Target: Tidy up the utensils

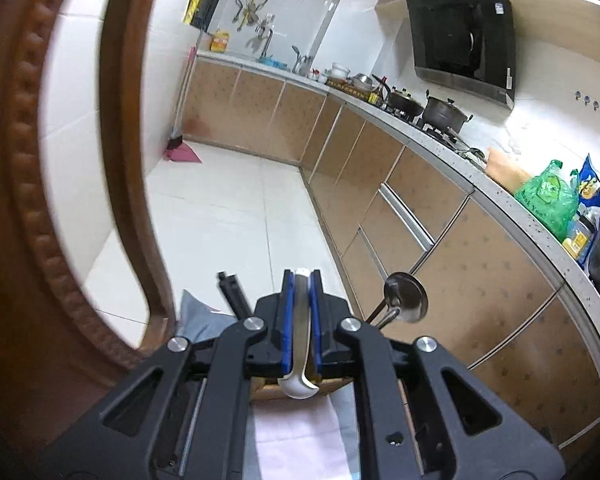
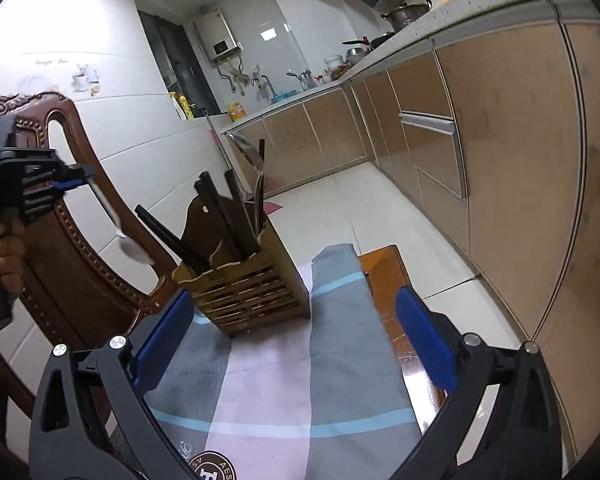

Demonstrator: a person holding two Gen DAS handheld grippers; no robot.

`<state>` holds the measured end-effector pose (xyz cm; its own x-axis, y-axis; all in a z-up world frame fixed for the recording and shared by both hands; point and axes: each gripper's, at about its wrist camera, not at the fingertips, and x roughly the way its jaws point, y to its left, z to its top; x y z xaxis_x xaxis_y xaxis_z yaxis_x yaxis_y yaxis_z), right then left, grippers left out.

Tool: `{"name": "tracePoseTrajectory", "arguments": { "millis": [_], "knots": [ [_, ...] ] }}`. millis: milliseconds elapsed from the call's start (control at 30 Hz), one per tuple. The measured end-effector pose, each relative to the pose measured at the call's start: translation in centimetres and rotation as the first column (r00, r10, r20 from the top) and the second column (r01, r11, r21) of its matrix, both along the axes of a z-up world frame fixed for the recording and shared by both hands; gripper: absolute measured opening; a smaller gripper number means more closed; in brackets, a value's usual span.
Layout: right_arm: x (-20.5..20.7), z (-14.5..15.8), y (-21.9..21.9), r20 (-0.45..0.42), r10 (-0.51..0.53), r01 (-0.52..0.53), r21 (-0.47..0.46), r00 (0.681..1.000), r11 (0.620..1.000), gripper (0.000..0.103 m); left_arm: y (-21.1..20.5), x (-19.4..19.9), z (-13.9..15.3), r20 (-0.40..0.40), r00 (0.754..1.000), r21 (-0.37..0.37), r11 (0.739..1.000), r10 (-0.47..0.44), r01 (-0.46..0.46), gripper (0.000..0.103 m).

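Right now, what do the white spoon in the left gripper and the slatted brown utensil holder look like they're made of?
White spoon: probably glazed ceramic, possibly melamine; thick, opaque, smooth and glossy, with a soft highlight on the bowl.

Slatted brown utensil holder: looks like wood or bamboo; warm brown with a light sheen, cut slats and a solid carved back panel. Grain is too blurred to confirm.

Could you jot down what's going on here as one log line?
left tool: shut on white ceramic spoon | right tool: open, empty | slatted wooden utensil holder: holds black chopsticks, metal ladle

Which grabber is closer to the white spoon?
Left. The left gripper is clamped on the white spoon. The right gripper hangs open over the cloth, apart from it.
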<state>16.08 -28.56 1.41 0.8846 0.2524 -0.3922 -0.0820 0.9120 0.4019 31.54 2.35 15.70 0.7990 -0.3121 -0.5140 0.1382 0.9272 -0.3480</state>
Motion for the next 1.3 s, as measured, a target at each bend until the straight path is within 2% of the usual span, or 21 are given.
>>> {"name": "tracePoseTrajectory", "arguments": {
  "millis": [267, 300, 333, 367, 400, 533, 600, 733, 833, 933, 1033, 1133, 1300],
  "knots": [
    [0.3, -0.1, -1.0, -0.021, 0.006, -0.005, 0.02, 1.0, 1.0, 0.098, -1.9, 4.5, -5.5, -0.09, 0.996, 0.004, 1.0, 0.002, -0.001, 0.008],
    [0.4, -0.1, -1.0, -0.026, 0.011, -0.011, 0.02, 1.0, 1.0, 0.098, -1.9, 4.5, -6.3, -0.1, 0.995, 0.009, 1.0, 0.003, -0.002, 0.016],
    [0.4, -0.1, -0.8, -0.029, 0.018, -0.017, 0.016, 0.999, 1.0, 0.098, -2.1, 4.1, -7.3, -0.116, 0.993, 0.026, 1.0, 0.003, 0.0, 0.046],
    [0.6, -0.1, -0.7, -0.031, 0.023, -0.022, 0.012, 0.999, 1.0, 0.098, -2.4, 3.4, -8.1, -0.115, 0.993, 0.048, 0.999, 0.009, -0.003, 0.058],
    [0.6, -0.1, -0.5, -0.033, 0.029, -0.028, 0.006, 0.999, 1.0, 0.098, -2.6, 2.6, -8.6, -0.103, 0.995, 0.063, 0.998, 0.017, -0.011, 0.063],
    [0.5, -0.2, 0.3, -0.052, 0.048, -0.049, -0.016, 0.997, 0.999, 0.098, -3.8, -2.9, -10.7, -0.096, 0.995, 0.156, 0.987, -0.006, 0.021, 0.067],
    [0.4, -0.2, 0.8, -0.061, 0.055, -0.058, -0.041, 0.997, 0.997, 0.098, -4.2, -6.5, -11.5, -0.076, 0.997, 0.227, 0.974, 0.028, -0.01, 0.08],
    [0.0, -0.2, 2.0, -0.085, 0.07, -0.079, -0.104, 0.994, 0.991, 0.098, -5.0, -13.0, -11.3, -0.026, 0.999, 0.308, 0.951, 0.039, -0.029, 0.094],
    [-1.2, 0.4, 2.9, -0.085, 0.081, -0.093, -0.157, 0.993, 0.983, 0.098, -4.7, -17.6, -10.8, 0.03, 0.997, 0.328, 0.941, 0.073, -0.079, 0.099],
    [-2.7, 1.2, 3.8, -0.083, 0.087, -0.105, -0.238, 0.993, 0.966, 0.1, -3.6, -20.7, -10.5, 0.034, 0.995, 0.306, 0.947, 0.093, -0.099, 0.099],
    [-4.3, 2.0, 4.7, -0.11, 0.105, -0.134, -0.298, 0.988, 0.945, 0.1, -3.8, -22.4, -9.9, 0.04, 0.996, 0.314, 0.946, 0.078, -0.086, 0.099],
    [-6.4, 2.9, 5.1, -0.107, 0.057, -0.092, -0.365, 0.993, 0.927, 0.1, -4.2, -23.5, -9.1, 0.06, 0.995, 0.353, 0.931, 0.08, -0.096, 0.099],
    [-8.5, 3.7, 4.8, -0.122, 0.013, -0.058, -0.376, 0.992, 0.925, 0.1, -3.7, -24.5, -8.2, 0.076, 0.992, 0.296, 0.948, 0.098, -0.117, 0.099]
  ]
}}
